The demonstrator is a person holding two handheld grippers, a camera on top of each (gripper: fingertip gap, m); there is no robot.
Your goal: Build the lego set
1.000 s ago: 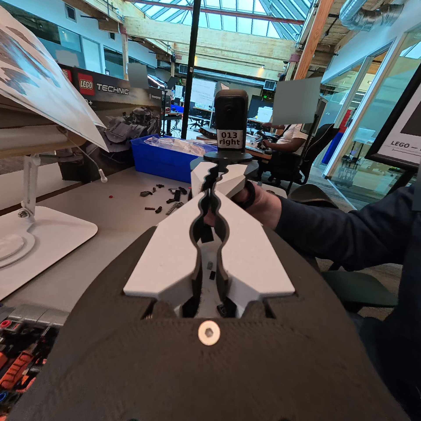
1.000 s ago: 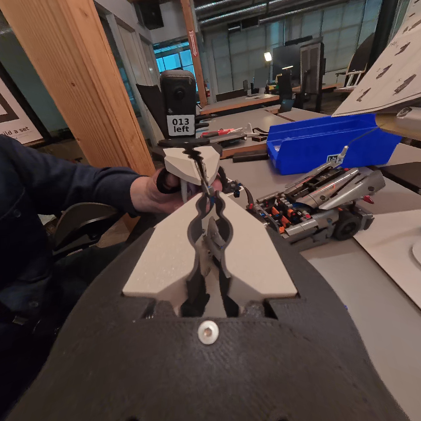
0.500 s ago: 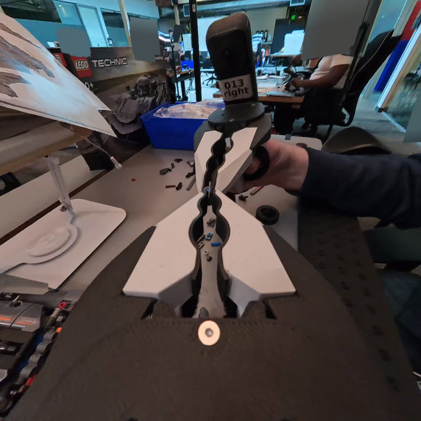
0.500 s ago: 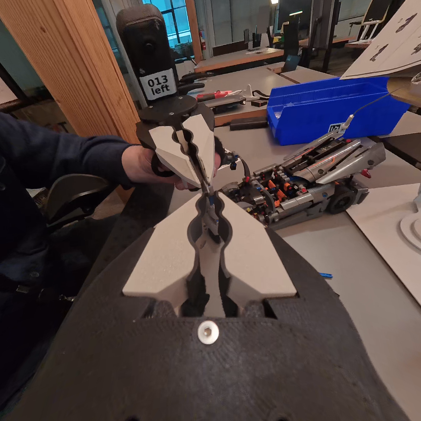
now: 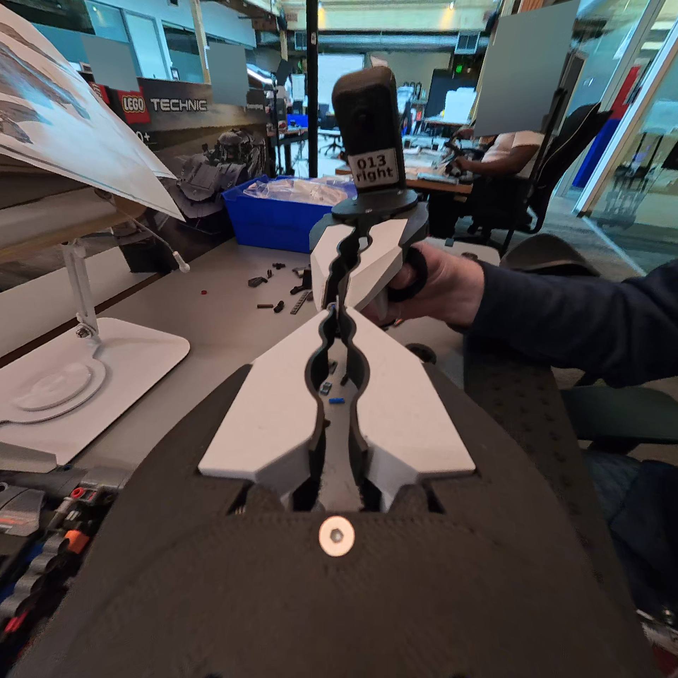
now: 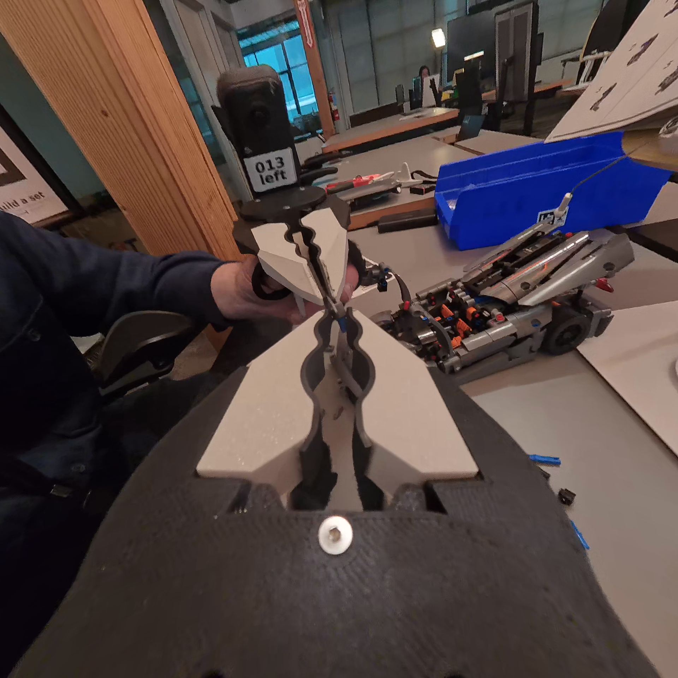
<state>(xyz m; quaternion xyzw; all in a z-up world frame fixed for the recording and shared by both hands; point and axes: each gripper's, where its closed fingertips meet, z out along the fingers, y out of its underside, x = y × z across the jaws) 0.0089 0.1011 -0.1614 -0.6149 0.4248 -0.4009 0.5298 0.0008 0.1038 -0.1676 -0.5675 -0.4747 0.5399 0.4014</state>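
My left gripper (image 5: pixel 335 312) and right gripper (image 6: pixel 335 316) meet tip to tip above the grey table, each held in a hand. Both are shut on one small grey Lego part with a blue pin (image 6: pixel 342 324). Its curved grey end runs back between the right gripper's jaws. In the left wrist view only the blue pin (image 5: pixel 333 305) shows at the tips. The right gripper (image 5: pixel 332 302) faces the left wrist view, and the left gripper (image 6: pixel 328 301) faces the right wrist view. The half-built grey and orange Lego car (image 6: pixel 513 301) stands on the table beside them, and it also shows in the left wrist view (image 5: pixel 36 532).
Loose dark pieces (image 5: pixel 279 290) and a black wheel (image 5: pixel 418 352) lie on the table. A blue bin (image 6: pixel 532 190), the Lego box (image 5: pixel 205 146) and an instruction booklet on a white stand (image 5: pixel 91 367) are at the back. Blue pins (image 6: pixel 545 459) lie near the right. A wooden post (image 6: pixel 110 128) stands behind. The grippers are tip to tip, or close to it.
Both grippers stay shut and tip to tip. They have tilted and dropped closer to the table and the car than a second ago.
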